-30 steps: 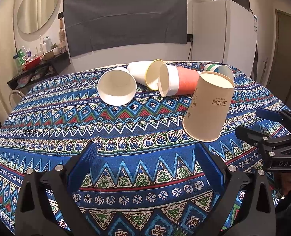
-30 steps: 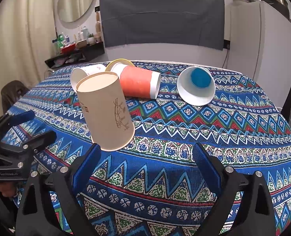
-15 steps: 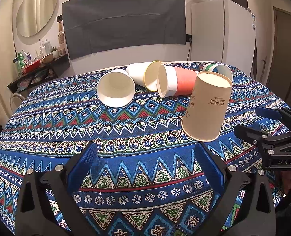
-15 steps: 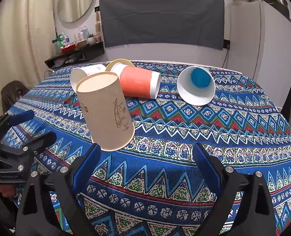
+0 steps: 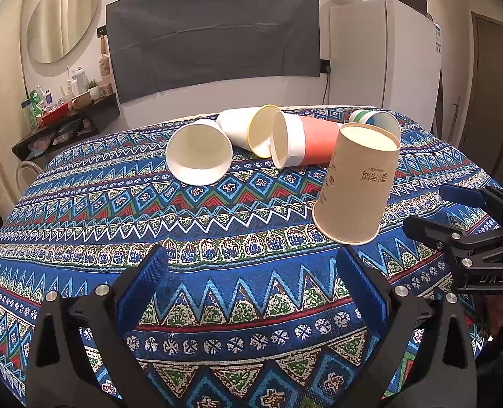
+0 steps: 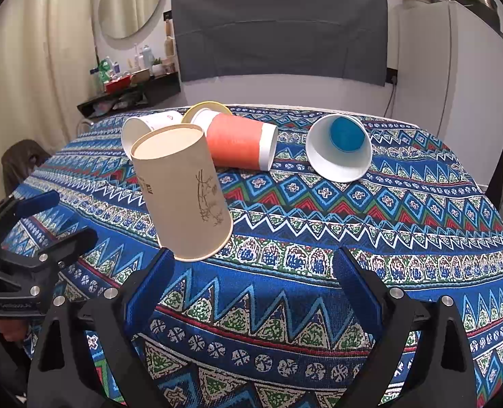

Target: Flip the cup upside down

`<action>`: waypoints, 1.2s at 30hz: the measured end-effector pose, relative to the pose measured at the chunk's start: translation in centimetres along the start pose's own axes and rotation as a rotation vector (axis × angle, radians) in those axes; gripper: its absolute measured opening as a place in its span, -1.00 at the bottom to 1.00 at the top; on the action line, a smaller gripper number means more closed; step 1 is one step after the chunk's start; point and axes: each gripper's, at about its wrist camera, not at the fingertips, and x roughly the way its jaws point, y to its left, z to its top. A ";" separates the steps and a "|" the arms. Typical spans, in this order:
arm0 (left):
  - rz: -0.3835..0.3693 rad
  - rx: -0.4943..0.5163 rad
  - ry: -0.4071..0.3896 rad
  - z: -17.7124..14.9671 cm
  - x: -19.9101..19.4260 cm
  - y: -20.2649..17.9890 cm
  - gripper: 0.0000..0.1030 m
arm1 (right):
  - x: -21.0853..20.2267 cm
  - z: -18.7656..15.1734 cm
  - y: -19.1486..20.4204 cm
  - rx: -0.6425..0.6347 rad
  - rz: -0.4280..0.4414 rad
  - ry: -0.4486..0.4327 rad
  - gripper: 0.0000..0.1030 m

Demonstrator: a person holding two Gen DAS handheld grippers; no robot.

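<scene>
A tan paper cup (image 5: 357, 183) stands upside down on the patterned tablecloth (image 5: 217, 272), wide rim down; it also shows in the right wrist view (image 6: 181, 193). My left gripper (image 5: 251, 272) is open and empty, low over the cloth, left of and nearer than that cup. My right gripper (image 6: 255, 272) is open and empty, just in front of the cup and to its right. Each gripper shows in the other's view, the right one (image 5: 455, 214) and the left one (image 6: 54, 217).
Several cups lie on their sides further back: a white cup (image 5: 198, 154), a yellow-rimmed white cup (image 5: 248, 129), an orange cup (image 6: 241, 141) and a blue-bottomed cup (image 6: 340, 149). A white fridge (image 5: 384, 57) stands behind the table, a cluttered shelf (image 5: 64, 119) at left.
The left wrist view has drawn back and risen slightly. The cups have not moved. Both grippers stay open.
</scene>
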 end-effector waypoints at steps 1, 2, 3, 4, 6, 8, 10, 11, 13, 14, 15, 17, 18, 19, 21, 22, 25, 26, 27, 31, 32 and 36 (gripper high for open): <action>-0.001 0.000 0.000 0.0 0.0 0.0 0.89 | 0.0 0.0 0.0 0.000 0.000 0.001 0.75; 0.000 0.000 0.000 0.0 0.0 0.0 0.89 | 0.0 0.0 0.0 0.000 0.000 0.001 0.75; 0.000 -0.001 0.000 0.0 0.0 0.0 0.89 | 0.0 0.0 0.0 0.001 0.001 0.002 0.75; 0.000 0.000 0.000 0.0 0.0 0.0 0.89 | 0.0 -0.1 -0.1 0.001 0.001 0.002 0.75; -0.002 0.001 0.000 0.0 0.0 0.0 0.89 | 0.0 0.0 -0.1 0.001 0.000 0.002 0.75; -0.003 0.001 -0.001 0.0 0.1 -0.1 0.89 | 0.0 0.0 -0.1 0.001 0.001 0.001 0.75; -0.003 0.002 0.000 0.0 0.1 -0.1 0.89 | 0.0 0.0 -0.1 0.001 0.000 0.002 0.75; -0.002 0.004 0.002 0.0 0.2 -0.2 0.89 | 0.0 0.0 -0.1 0.001 0.000 0.002 0.75; 0.007 0.003 0.003 0.0 0.2 -0.2 0.89 | 0.0 0.0 -0.1 0.001 0.001 0.002 0.75; 0.010 0.002 0.002 0.0 0.2 -0.2 0.89 | 0.0 0.0 -0.1 0.001 0.001 0.002 0.75; 0.008 0.002 0.000 0.0 0.2 -0.2 0.89 | 0.0 0.0 -0.1 0.001 0.000 0.002 0.75; 0.006 0.001 0.000 0.0 0.2 -0.2 0.89 | 0.0 0.0 -0.1 0.001 -0.001 0.002 0.75; 0.005 0.002 -0.001 0.0 0.2 -0.2 0.89 | 0.1 0.0 -0.1 0.001 -0.001 0.002 0.75; 0.004 0.003 -0.002 0.0 0.1 -0.3 0.89 | 0.1 0.0 -0.1 0.001 0.000 0.002 0.75; 0.006 0.003 -0.002 0.0 0.1 -0.3 0.89 | 0.1 0.0 -0.1 0.001 -0.001 0.002 0.75; 0.007 0.002 -0.002 0.0 0.1 -0.2 0.89 | 0.1 0.0 -0.1 0.001 -0.001 0.002 0.75; 0.006 -0.004 0.000 0.0 0.2 -0.1 0.89 | 0.0 0.0 -0.1 0.001 0.000 0.003 0.75; 0.005 -0.006 0.001 0.0 0.1 0.0 0.89 | 0.1 0.0 -0.1 0.001 0.000 0.003 0.75; 0.005 -0.007 0.001 0.0 0.1 0.0 0.89 | 0.1 0.0 -0.1 0.001 0.000 0.003 0.75; 0.004 -0.003 0.001 0.0 0.1 0.1 0.89 | 0.0 0.0 -0.1 0.000 0.000 0.003 0.75; 0.004 -0.003 0.000 0.0 0.1 0.1 0.89 | 0.0 0.0 -0.1 0.001 0.000 0.003 0.75; 0.002 -0.004 0.001 0.0 0.1 0.1 0.89 | 0.0 0.0 -0.1 0.001 0.000 0.003 0.75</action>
